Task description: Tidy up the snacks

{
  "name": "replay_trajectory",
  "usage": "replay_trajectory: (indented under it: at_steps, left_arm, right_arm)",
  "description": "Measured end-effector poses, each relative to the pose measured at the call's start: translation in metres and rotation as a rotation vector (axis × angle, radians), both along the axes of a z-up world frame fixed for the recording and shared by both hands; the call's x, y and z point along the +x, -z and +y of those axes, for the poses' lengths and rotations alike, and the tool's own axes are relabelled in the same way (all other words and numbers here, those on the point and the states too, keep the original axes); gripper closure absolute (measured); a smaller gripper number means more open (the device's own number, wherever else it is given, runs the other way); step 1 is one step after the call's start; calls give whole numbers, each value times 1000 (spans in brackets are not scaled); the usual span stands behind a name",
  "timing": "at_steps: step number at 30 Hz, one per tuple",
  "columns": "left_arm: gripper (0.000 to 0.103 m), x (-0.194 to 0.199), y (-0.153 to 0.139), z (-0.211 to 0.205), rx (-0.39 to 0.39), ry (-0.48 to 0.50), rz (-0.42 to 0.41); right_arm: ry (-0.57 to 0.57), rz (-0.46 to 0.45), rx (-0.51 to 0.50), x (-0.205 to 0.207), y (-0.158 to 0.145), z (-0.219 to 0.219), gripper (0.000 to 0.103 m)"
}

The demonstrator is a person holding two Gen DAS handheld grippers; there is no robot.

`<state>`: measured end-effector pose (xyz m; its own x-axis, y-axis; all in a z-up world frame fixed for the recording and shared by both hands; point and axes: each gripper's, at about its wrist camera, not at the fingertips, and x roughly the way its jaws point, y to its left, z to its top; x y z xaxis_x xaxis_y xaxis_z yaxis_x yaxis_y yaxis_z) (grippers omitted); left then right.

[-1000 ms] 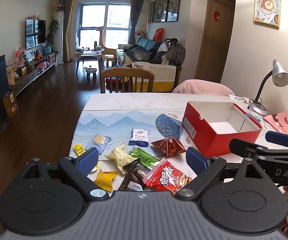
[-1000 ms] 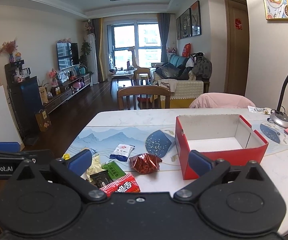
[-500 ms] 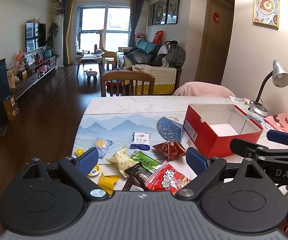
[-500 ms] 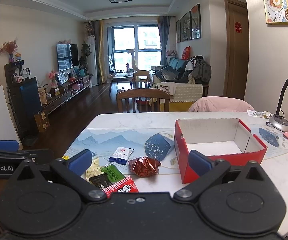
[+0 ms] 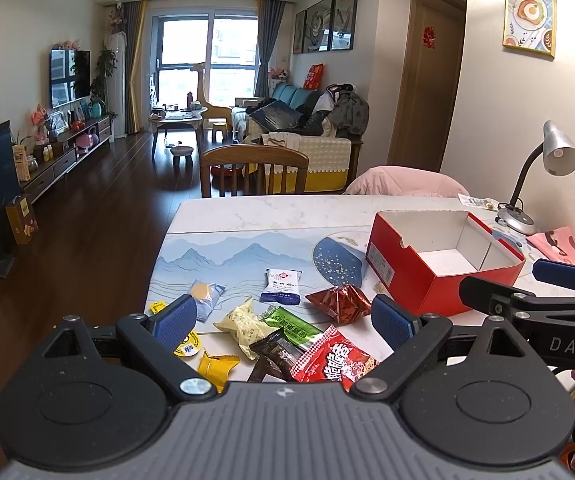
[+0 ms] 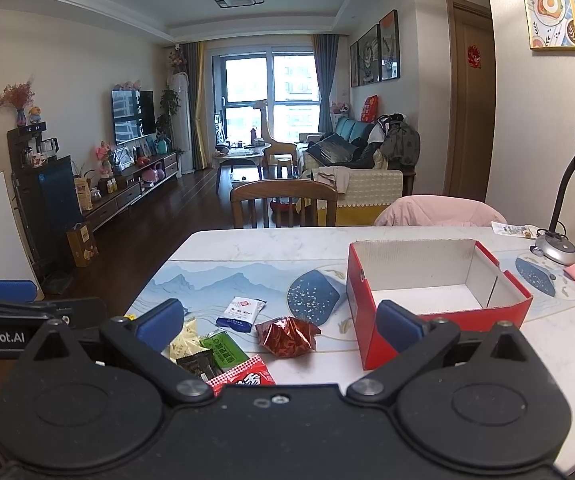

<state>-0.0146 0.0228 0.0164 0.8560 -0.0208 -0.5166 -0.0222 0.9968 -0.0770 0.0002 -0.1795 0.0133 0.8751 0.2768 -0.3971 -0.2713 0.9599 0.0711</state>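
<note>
Several snack packets lie on the table's near left: a red printed bag [image 5: 333,360], a green packet [image 5: 291,326], a dark packet [image 5: 275,354], a pale yellow one [image 5: 241,320], a crinkled red foil one [image 5: 339,298] and a white-and-blue sachet [image 5: 281,286]. An open, empty red box [image 5: 443,264] stands to their right; it also shows in the right wrist view [image 6: 435,292]. My left gripper [image 5: 285,318] is open above the packets, holding nothing. My right gripper [image 6: 279,322] is open and empty, near the foil packet [image 6: 287,334].
A desk lamp [image 5: 527,184] and a pink pouch [image 5: 555,242] sit at the table's right edge by the wall. A wooden chair [image 5: 253,172] stands at the far side. Small yellow packets [image 5: 215,364] lie near the table's left edge.
Both grippers have drawn back and risen slightly, so the table and snacks sit a little farther away. Nothing on the table has moved. Both stay open.
</note>
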Motion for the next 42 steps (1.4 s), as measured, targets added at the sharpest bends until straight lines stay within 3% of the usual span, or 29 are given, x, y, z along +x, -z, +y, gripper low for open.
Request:
replay_trajectory:
  at_steps: [15,26,32,42]
  left_arm:
    - [8,4,-4,7,-12,2,0]
    - [8,24,13,15,-51,-39,61]
    - [8,44,35,26,-62,-97,183]
    - [8,72,73,56,-92,-242,333]
  right_arm:
    - [-9,0,-3,4,-7,1,0]
    - [-66,34,-38,28,0,11,0]
    - [-165,92,-55,57,22,19,0]
    - [-412,280,-251,108,97,55,0]
